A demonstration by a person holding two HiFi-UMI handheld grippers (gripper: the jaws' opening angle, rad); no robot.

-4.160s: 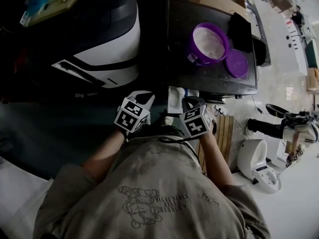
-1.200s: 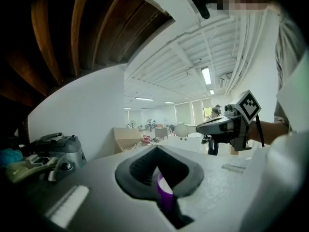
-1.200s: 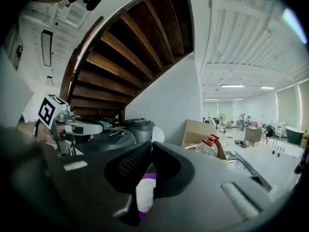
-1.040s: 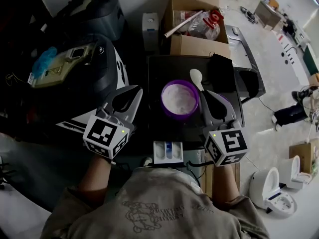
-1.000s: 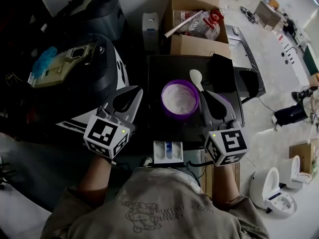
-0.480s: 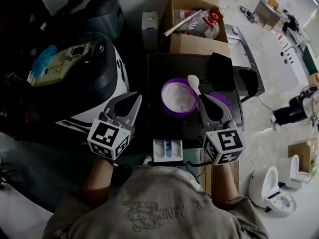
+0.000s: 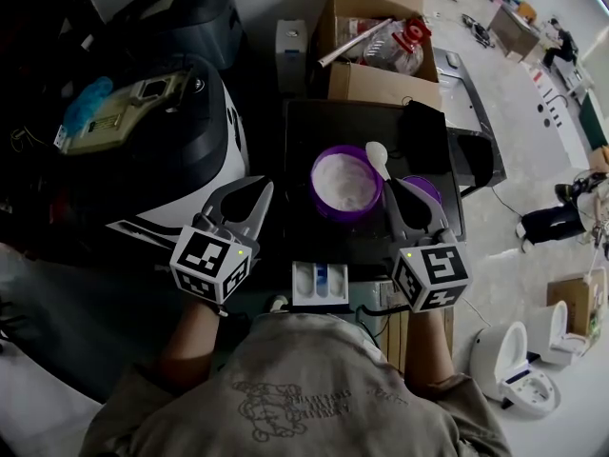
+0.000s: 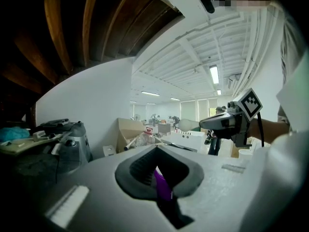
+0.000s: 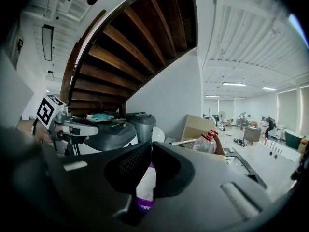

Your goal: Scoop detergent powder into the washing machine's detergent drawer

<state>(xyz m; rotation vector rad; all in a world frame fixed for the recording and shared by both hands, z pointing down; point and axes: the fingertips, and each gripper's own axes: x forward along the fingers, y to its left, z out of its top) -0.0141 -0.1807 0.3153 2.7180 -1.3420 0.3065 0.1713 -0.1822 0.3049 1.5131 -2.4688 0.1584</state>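
Purple plastic marks the detergent tub [image 7: 345, 181], open and full of white powder. It sits between your two tongs, just ahead and to the left of your right gripper [image 7: 392, 183] and to the right of your left gripper [image 7: 259, 190].

Your right gripper is clamped narrow on the handle of a white spoon [image 7: 376, 151]. The spoon's bowl sticks out past the tips and, from the head view, overlaps the tub's far right rim. In the right gripper view the jaws meet on it, with the pale bowl [image 9: 157, 134] standing just beyond them. I cannot tell whether the bowl carries powder.

Your left gripper has its jaws drawn together with nothing held. In its own view, only a sliver of the tub's purple shows through the slot behind the tips [image 8: 157, 148]. It hangs beside the tub, apart from it.

The purple lid [image 7: 425, 190] lies under your right gripper's fingers, mostly covered by them.

The white detergent drawer [image 7: 320, 286] is pulled out towards you. It lies behind both sets of tips, between the two marker cubes, with blue showing in its middle compartment.

A cardboard box [image 7: 381, 82] holding a clear bottle [image 7: 400, 44] stands well beyond the spoon.
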